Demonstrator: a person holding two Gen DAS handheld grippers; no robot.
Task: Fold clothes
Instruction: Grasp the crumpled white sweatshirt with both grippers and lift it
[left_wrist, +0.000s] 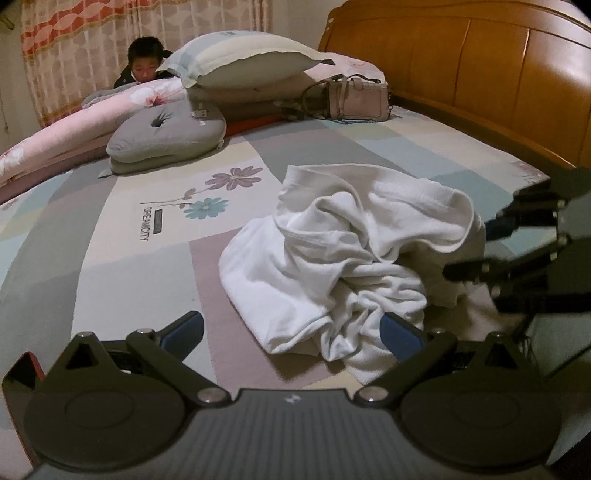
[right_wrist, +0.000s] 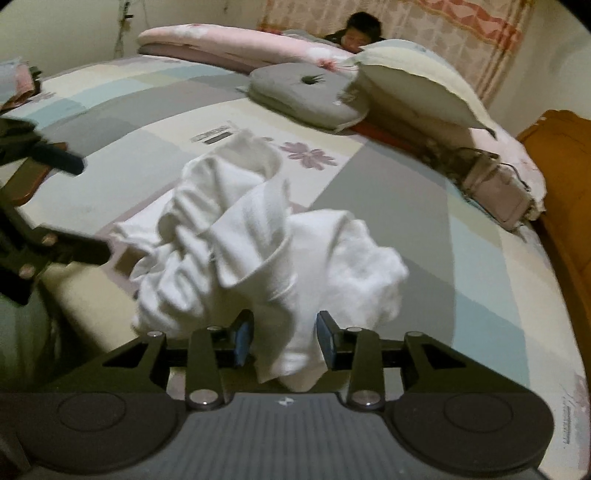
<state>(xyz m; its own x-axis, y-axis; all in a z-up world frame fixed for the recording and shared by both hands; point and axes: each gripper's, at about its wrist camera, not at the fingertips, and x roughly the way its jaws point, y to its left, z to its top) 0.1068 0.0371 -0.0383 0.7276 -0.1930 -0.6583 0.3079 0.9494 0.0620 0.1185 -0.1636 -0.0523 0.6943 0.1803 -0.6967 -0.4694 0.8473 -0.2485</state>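
Progress check: nothing folded yet, as far as I can judge.

Left wrist view: white garment (left_wrist: 347, 266) sits crumpled in a heap on the patchwork bed sheet (left_wrist: 122, 266), roughly mid-bed, no flat panel, no crease line. I can make out a ribbed hem or neckline along the top of the heap, but which edge it is I cannot tell. My left gripper (left_wrist: 293, 334) has its jaws wide; the near corner of the heap lies between them, the right blue pad looks to be touching or just beside cloth, the left pad is clear over bare sheet. Not a grip. My right gripper (left_wrist: 476, 247) comes in from the right edge against the heap's far side.

Right wrist view: right gripper (right_wrist: 284, 341) has jaws part open, narrower than the left. A fold of the garment (right_wrist: 258, 251) hangs down between the blue pads, but I see a gap on each side, so I read it as loose, not pinched. Frame is blurred here, so low confidence on contact.

Background: grey cushion (right_wrist: 306, 96), pillow (right_wrist: 410, 88), handbag (left_wrist: 354, 99) and a person at the far edge, all well apart from the work.

Left to do, my judgement: find two corners, spread it flat, then all folds.
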